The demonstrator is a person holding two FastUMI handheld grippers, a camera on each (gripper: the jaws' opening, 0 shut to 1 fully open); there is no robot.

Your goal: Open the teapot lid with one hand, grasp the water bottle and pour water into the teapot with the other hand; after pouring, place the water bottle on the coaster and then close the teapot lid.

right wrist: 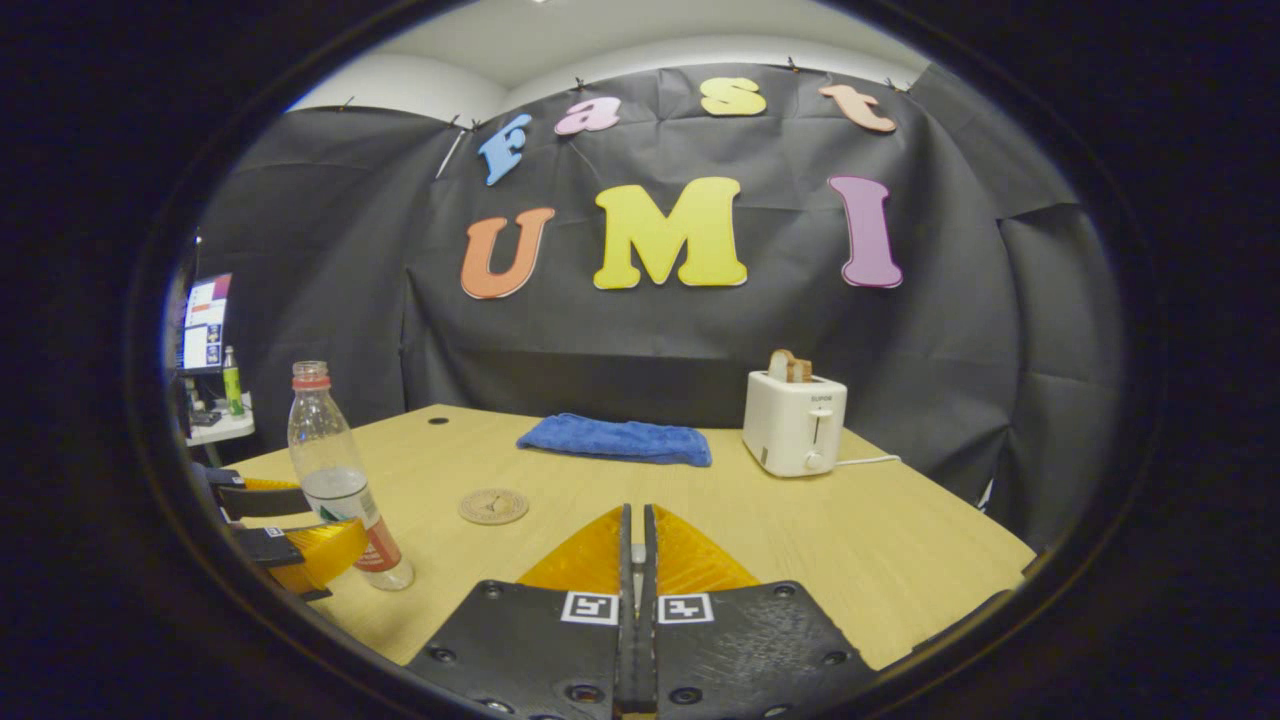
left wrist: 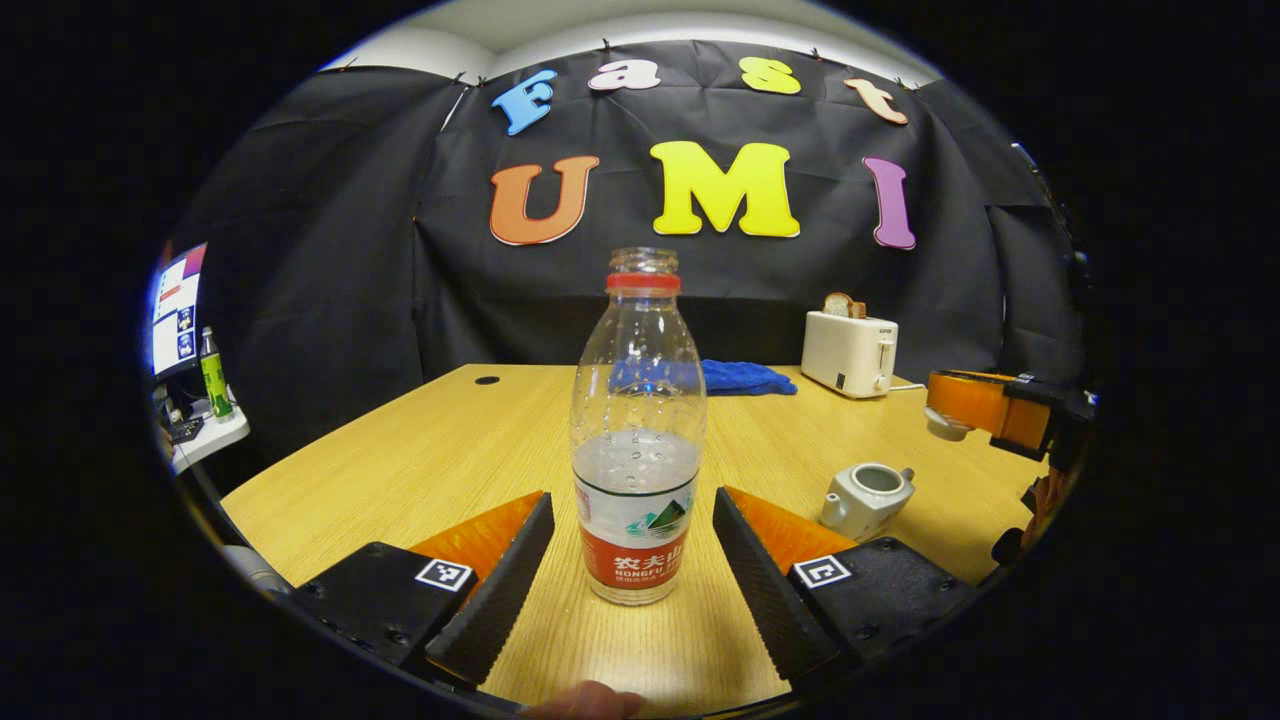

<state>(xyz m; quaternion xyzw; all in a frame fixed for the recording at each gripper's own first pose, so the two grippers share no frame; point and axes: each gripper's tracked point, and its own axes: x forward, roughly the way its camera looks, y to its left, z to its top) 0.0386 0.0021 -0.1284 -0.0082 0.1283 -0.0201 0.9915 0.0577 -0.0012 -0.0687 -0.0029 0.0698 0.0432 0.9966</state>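
A clear, uncapped water bottle [left wrist: 637,440] with a red label, about a third full, stands on the wooden table [left wrist: 420,460]. My left gripper [left wrist: 633,495] is open, one finger on each side of the bottle and neither touching it; the right gripper view shows the same bottle [right wrist: 335,480] and left gripper [right wrist: 290,545]. The small white teapot [left wrist: 865,497] sits lidless to the right. Above it my right gripper [left wrist: 950,405] is shut on the white lid [left wrist: 943,425]. In the right gripper view the right gripper [right wrist: 636,515] is shut. A round coaster [right wrist: 493,506] lies right of the bottle.
A folded blue cloth [right wrist: 615,438] lies at the back of the table. A white toaster [right wrist: 795,420] holding bread stands at the back right, its cord trailing right. A side desk with a monitor [right wrist: 205,325] and a green bottle [right wrist: 232,380] stands off the table's left.
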